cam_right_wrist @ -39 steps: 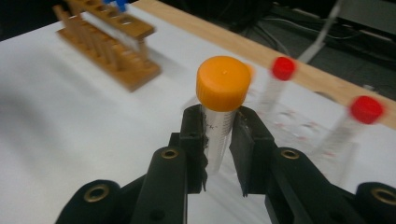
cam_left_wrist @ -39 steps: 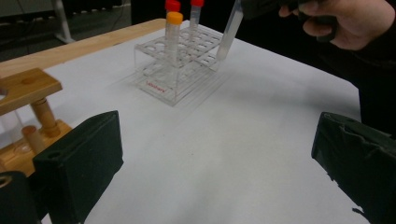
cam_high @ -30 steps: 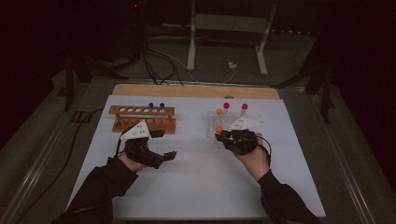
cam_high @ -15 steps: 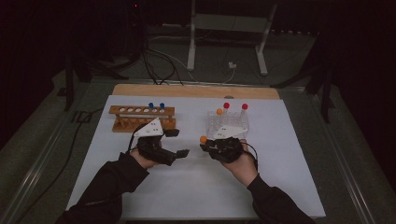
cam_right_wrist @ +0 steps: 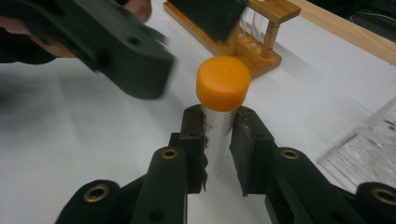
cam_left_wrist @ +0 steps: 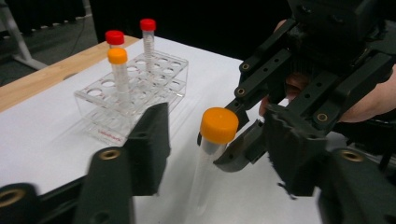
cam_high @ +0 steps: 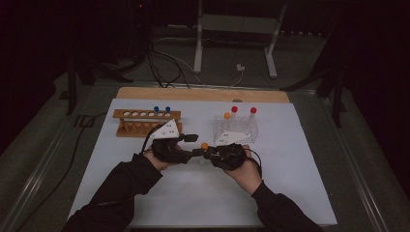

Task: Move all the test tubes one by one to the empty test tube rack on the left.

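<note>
Tube's (cam_left_wrist: 205, 182) lower end cut off

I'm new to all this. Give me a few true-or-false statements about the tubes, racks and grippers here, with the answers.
1. The right gripper clamps an orange-capped tube. True.
2. The left gripper already grips that tube. False: its jaws have just been closing, with the tube between them, but the pads do not yet touch it.
3. The clear rack holds three tubes. True.
4. The wooden rack holds red-capped tubes. False: its two caps are blue.
</note>
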Tool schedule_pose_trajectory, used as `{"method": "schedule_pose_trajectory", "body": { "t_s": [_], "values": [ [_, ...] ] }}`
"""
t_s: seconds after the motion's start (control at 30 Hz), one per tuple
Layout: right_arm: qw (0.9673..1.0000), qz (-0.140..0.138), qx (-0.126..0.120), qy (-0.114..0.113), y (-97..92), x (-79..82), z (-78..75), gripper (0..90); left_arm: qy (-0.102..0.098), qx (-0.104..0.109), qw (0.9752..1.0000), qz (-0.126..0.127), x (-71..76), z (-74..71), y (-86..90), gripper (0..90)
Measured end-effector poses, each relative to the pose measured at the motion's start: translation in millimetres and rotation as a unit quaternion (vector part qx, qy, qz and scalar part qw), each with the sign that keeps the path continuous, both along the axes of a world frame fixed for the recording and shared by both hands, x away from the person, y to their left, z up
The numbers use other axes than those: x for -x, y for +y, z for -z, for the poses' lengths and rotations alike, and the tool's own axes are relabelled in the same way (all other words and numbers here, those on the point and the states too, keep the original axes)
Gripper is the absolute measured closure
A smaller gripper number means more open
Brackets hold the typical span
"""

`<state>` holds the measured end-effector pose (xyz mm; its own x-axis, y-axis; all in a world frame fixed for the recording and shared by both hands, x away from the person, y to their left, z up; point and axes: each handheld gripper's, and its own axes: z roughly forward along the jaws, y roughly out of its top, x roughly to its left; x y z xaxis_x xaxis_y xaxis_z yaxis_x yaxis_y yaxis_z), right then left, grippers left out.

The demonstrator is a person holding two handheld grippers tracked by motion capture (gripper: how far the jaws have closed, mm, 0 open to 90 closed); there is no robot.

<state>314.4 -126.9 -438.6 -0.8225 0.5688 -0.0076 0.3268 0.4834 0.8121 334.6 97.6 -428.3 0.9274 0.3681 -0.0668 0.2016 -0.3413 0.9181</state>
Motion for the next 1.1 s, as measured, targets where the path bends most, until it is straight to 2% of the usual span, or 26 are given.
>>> {"method": "schedule_pose_trajectory", "body": {
  "t_s": [0.4,0.73,0.87,1.1],
  "values": [
    [1.0,-0.005,-0.005,0.0,2.4,1.8,-1.7,75.6,-0.006,-0.012,0.9999,0.009,-0.4,2.1,-7.8,69.4],
    [0.9999,-0.008,-0.014,0.001,0.9,1.0,-2.4,74.5,-0.019,-0.013,0.9997,0.009,0.6,-0.8,-7.5,71.5],
    [0.9997,-0.006,-0.024,0.001,-1.9,1.1,-3.1,64.2,-0.025,-0.013,0.9996,0.003,-0.1,-6.5,-1.8,71.5],
    [0.999,0.005,-0.044,-0.007,-8.1,3.4,-6.9,48.3,-0.036,-0.003,0.9989,-0.031,-4.5,-20.3,19.8,71.6]
  ]
}}
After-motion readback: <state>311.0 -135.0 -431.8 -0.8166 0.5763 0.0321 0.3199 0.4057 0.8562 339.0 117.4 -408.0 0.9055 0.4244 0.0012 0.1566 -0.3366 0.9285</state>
